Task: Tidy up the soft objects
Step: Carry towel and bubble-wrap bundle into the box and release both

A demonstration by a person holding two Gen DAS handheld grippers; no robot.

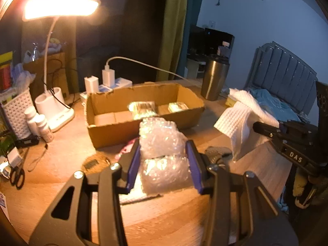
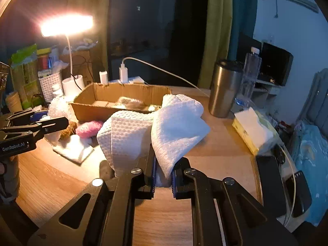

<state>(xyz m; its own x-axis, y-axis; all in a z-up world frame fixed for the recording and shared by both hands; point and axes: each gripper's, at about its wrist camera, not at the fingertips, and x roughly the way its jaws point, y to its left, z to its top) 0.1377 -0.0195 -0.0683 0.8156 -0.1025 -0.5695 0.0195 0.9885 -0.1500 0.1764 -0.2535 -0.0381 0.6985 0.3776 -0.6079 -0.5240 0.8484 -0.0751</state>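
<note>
My left gripper (image 1: 163,160) is shut on a wad of clear bubble wrap (image 1: 162,143), held above the wooden desk just in front of the open cardboard box (image 1: 106,102). The box holds a couple of small shiny packets (image 1: 142,109). My right gripper (image 2: 163,174) is shut on a white waffle-textured paper towel (image 2: 174,131), which drapes over its fingers and hangs off the desk. That towel (image 1: 239,119) and the right gripper (image 1: 264,129) show at the right of the left wrist view. The left gripper (image 2: 59,123) appears at the left edge of the right wrist view.
A lit desk lamp (image 1: 59,6) stands at the back left beside a white basket (image 1: 16,110) and bottles. A steel tumbler (image 2: 225,88) and a tissue pack (image 2: 254,131) sit at the right. Pink fluff (image 2: 89,131), a white pad (image 2: 73,149) and scissors (image 1: 17,177) lie on the desk.
</note>
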